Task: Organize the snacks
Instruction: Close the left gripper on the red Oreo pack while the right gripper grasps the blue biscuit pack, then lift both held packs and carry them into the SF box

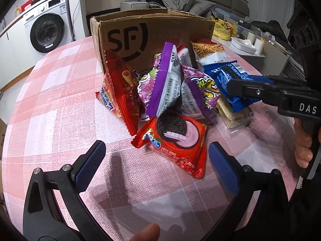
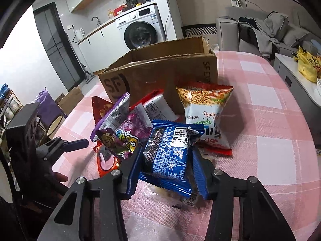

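Observation:
A pile of snack packets lies on the pink checked tablecloth in front of an open cardboard SF box, which also shows in the right wrist view. My left gripper is open and empty, just in front of a red Oreo packet. My right gripper is shut on a blue snack packet; in the left wrist view it comes in from the right, clamped on that blue packet. Purple packets and a red packet lean against each other.
A noodle snack bag stands by the box's right corner. A clear-wrapped cracker pack lies under the blue packet. A washing machine stands beyond the table to the left, and a side table with a yellow bag to the right.

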